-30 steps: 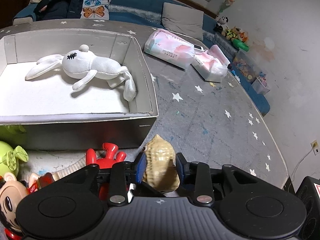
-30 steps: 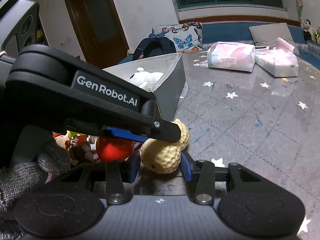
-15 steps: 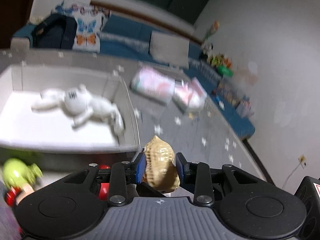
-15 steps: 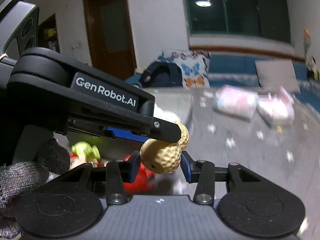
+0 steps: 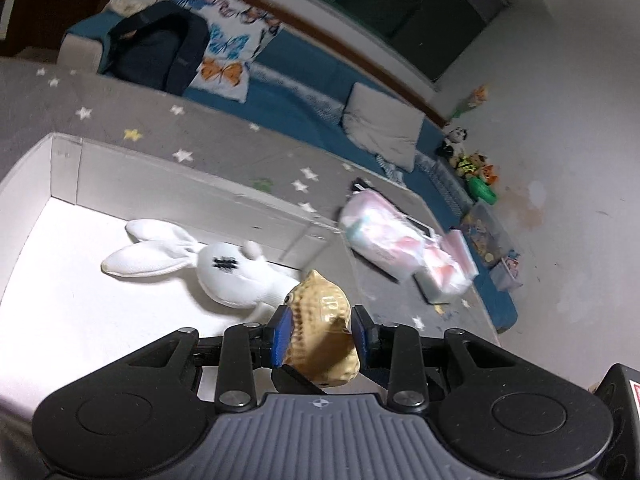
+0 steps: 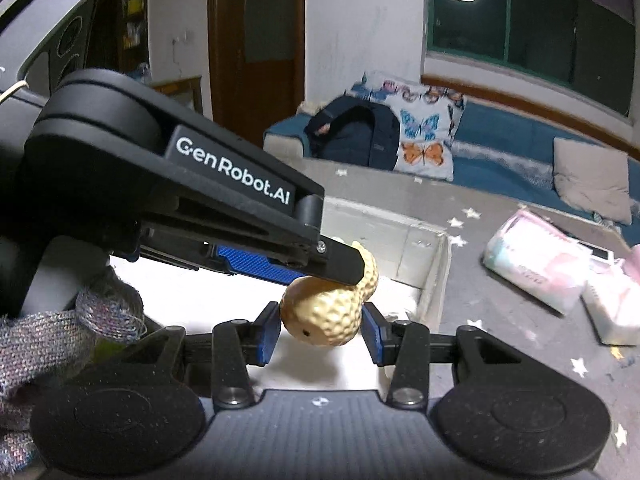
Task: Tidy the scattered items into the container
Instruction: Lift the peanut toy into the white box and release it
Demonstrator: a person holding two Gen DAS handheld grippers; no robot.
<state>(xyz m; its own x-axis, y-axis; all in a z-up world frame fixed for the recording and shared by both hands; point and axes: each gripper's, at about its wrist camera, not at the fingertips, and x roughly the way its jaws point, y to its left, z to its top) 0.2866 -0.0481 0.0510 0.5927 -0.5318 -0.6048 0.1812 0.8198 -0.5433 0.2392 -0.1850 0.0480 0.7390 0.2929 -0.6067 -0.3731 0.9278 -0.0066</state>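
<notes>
One peanut toy (image 5: 320,330), tan, clamped at once by both grippers: left gripper (image 5: 319,334) and right gripper (image 6: 320,322) each pinch it, above the near part of the white box (image 5: 168,184). Inside the box: one white plush rabbit (image 5: 224,268). On the star-patterned mat (image 5: 132,120): two pink tissue packs (image 6: 532,260).

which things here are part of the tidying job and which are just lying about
Part of the job:
- peanut toy, held by both the left gripper and the right gripper
- white box
- white bunny, already in the box

Just lying about:
- pink tissue packs
- dark backpack
- butterfly pillow
- grey cushion
</notes>
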